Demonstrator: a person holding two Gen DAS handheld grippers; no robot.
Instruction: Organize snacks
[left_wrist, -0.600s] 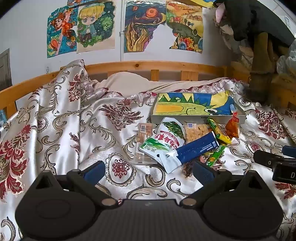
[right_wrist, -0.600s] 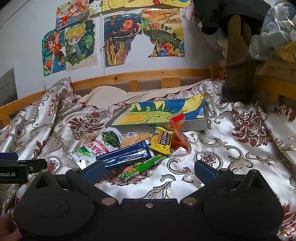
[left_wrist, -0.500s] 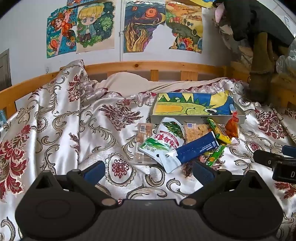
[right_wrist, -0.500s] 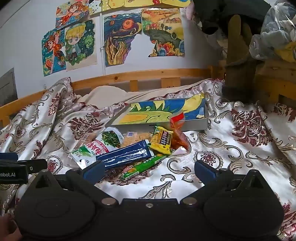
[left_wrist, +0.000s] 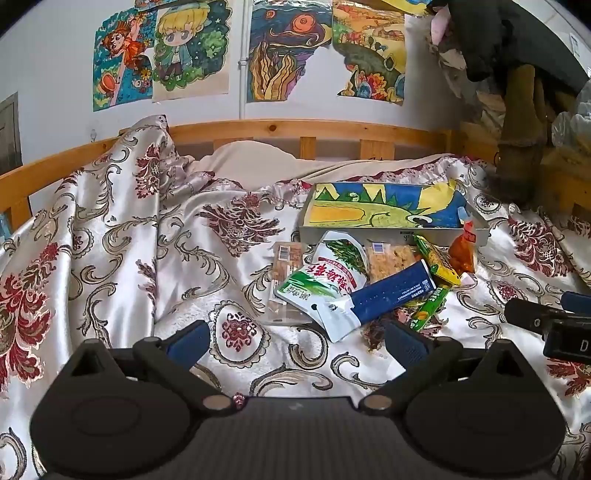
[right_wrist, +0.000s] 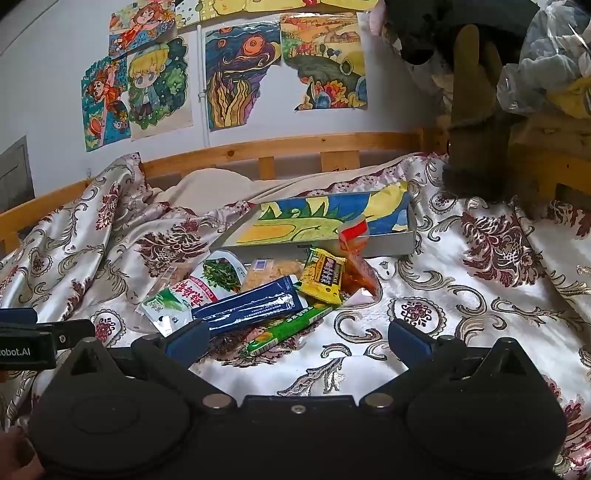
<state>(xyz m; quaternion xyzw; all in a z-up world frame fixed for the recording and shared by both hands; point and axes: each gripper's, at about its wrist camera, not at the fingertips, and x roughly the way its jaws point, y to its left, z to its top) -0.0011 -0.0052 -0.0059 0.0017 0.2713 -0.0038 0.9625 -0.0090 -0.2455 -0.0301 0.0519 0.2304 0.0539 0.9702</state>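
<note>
A heap of snack packets lies on the patterned bedspread in front of a shallow box lined with a dinosaur drawing. On top sit a white and green pouch, a long blue packet, a green stick pack, a yellow packet and an orange-red one. My left gripper is open, just short of the heap's left side. My right gripper is open too, with the green stick's end between its fingers, untouched.
A wooden bed rail runs along the back under wall drawings. Bunched bedspread rises at the left. Hanging clothes and a brown post crowd the far right. Each gripper shows at the other view's edge.
</note>
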